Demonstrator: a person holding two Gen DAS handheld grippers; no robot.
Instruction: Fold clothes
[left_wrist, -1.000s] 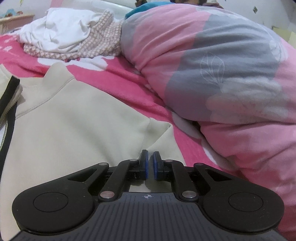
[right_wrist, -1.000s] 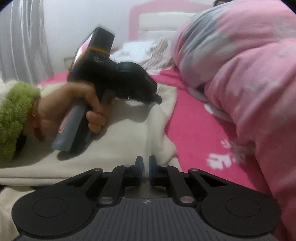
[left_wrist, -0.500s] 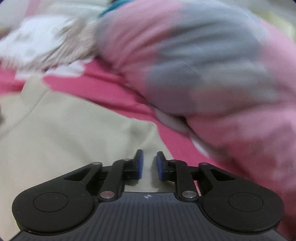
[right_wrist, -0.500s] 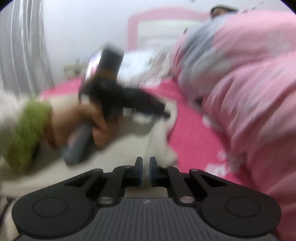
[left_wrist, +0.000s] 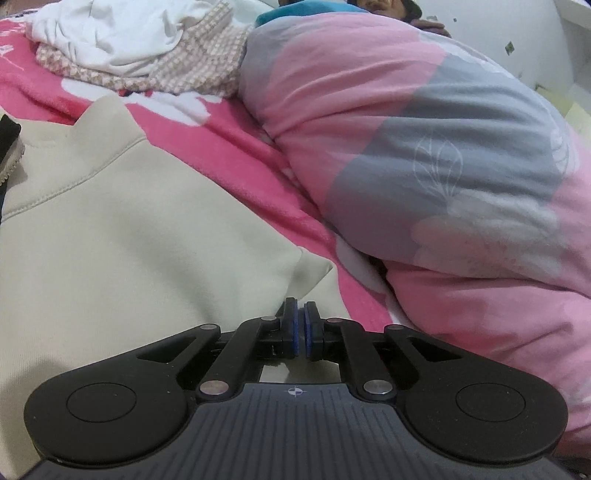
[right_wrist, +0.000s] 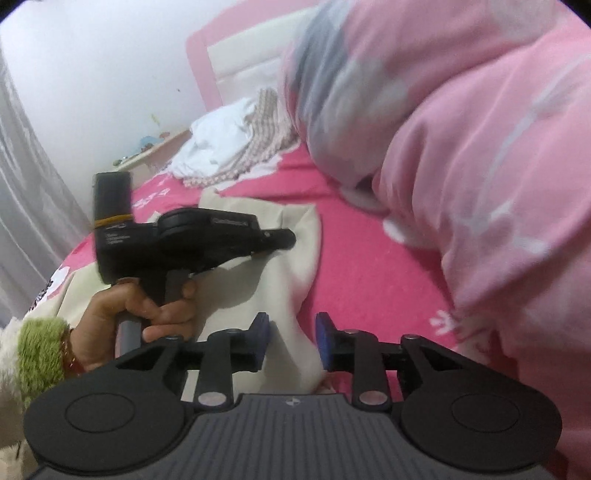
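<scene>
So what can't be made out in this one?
- Left gripper, left wrist view: pads nearly closed over the cream garment; whether cloth is pinched is hidden by the pads.
- Cream garment, both views: its near part is covered by the gripper bodies, its left side cut off.
- Quilt, right wrist view: pattern blurred.
- Shelf items: too small.

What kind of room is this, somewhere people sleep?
Most likely a bedroom: a pink headboard against the wall, a bulky pink and grey duvet heaped on a pink bed sheet, and a cream sweatshirt spread out for folding.
</scene>
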